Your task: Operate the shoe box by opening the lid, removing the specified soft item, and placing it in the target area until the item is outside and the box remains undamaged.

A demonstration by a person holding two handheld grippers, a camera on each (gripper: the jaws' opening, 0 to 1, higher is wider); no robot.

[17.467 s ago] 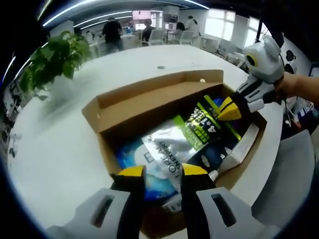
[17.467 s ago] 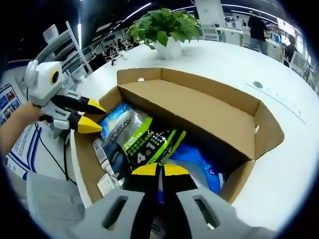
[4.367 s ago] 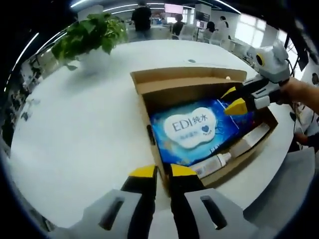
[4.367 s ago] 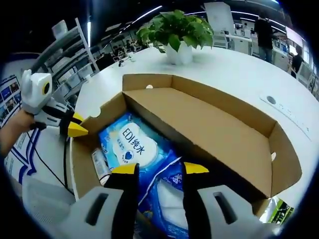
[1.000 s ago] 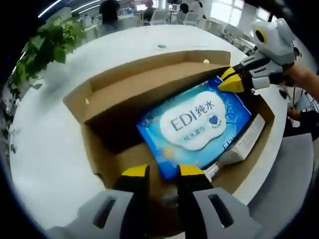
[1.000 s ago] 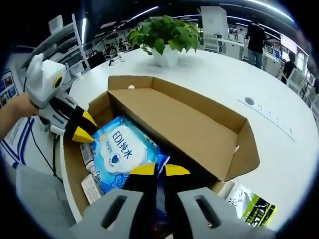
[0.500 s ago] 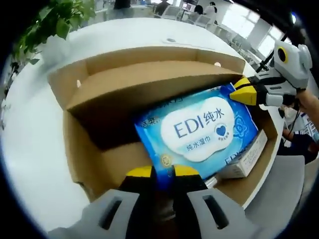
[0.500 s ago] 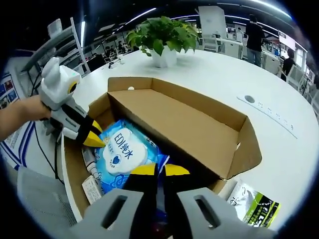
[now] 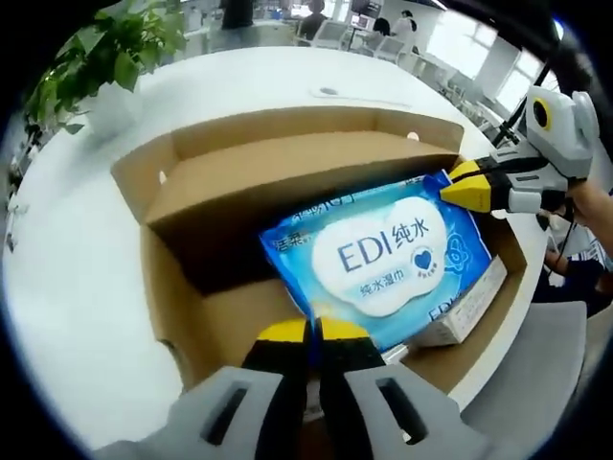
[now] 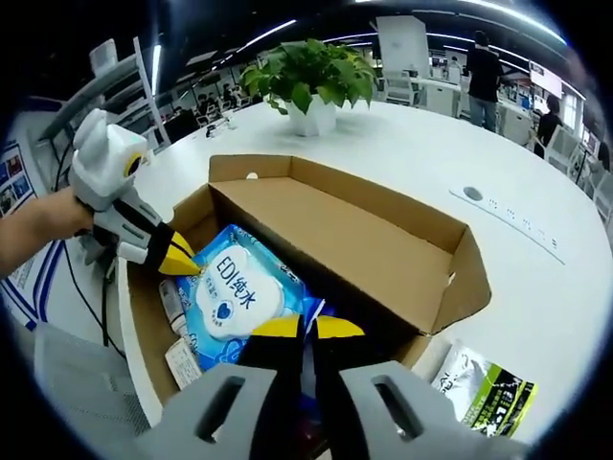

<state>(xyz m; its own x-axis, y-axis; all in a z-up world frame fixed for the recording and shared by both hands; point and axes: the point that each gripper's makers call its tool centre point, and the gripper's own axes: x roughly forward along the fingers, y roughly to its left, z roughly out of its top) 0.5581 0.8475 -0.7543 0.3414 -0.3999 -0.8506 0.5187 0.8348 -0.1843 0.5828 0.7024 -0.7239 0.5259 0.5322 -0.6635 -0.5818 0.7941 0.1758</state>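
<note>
Jaws of left gripper [image 9: 307, 331] and right gripper [image 10: 301, 328] both clamped on opposite ends of EDI wet-wipes pack [image 9: 383, 257] inside open shoe box [image 9: 201, 316]; advise level, joint lift clear of cardboard walls.
</note>
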